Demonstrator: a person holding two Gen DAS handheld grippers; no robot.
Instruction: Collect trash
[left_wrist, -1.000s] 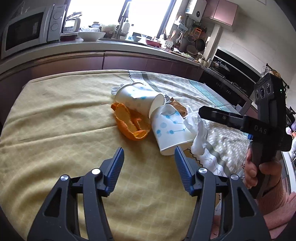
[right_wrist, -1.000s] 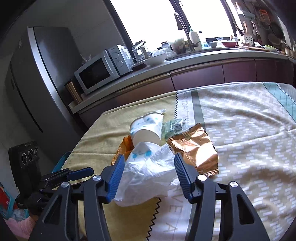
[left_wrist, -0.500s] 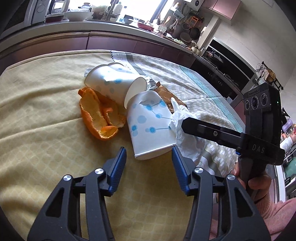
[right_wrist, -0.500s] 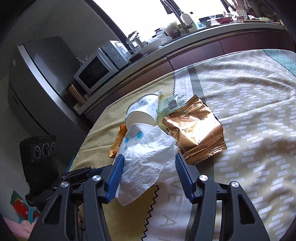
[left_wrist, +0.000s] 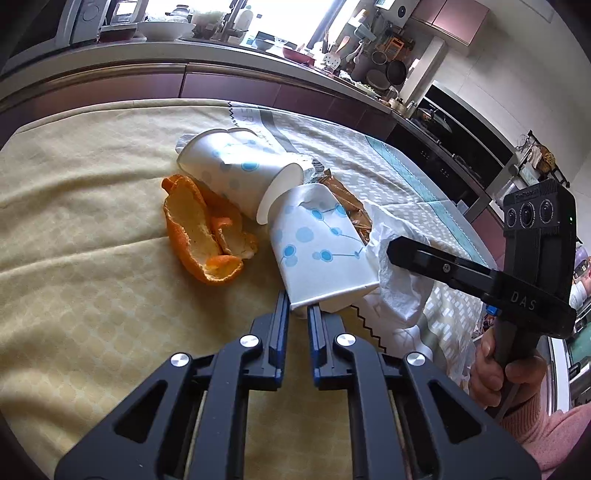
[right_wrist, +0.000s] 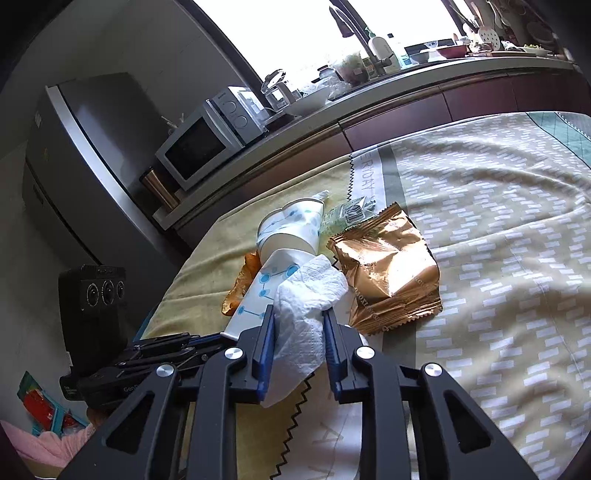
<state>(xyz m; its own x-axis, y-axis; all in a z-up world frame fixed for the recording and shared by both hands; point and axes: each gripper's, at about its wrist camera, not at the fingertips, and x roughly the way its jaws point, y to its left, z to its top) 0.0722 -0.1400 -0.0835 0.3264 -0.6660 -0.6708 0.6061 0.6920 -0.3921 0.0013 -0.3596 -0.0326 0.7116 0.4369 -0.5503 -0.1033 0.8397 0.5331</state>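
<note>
Trash lies in a heap on the tablecloth. The nearer blue-dotted paper cup (left_wrist: 321, 251) lies on its side, and my left gripper (left_wrist: 297, 304) is closing with the cup's flattened rim pinched between its pads. A second paper cup (left_wrist: 236, 173) lies behind it, with orange peel (left_wrist: 199, 236) to its left. A crumpled white tissue (right_wrist: 306, 302) fills the gap of my right gripper (right_wrist: 298, 323), whose jaws are closing on it. A bronze snack wrapper (right_wrist: 388, 266) lies just right of the tissue. Behind that sits a small green packet (right_wrist: 351, 212).
The yellow and patterned tablecloth (left_wrist: 92, 258) covers the whole table. A kitchen counter (right_wrist: 406, 99) with a microwave (right_wrist: 199, 144) runs behind it, beside a tall fridge (right_wrist: 85, 158). A person's hand (left_wrist: 495, 369) holds the right gripper at the table's right edge.
Both pairs of jaws have closed in from wide open: the left onto the near cup's rim, the right onto the tissue. The left gripper came closer to the cup.
</note>
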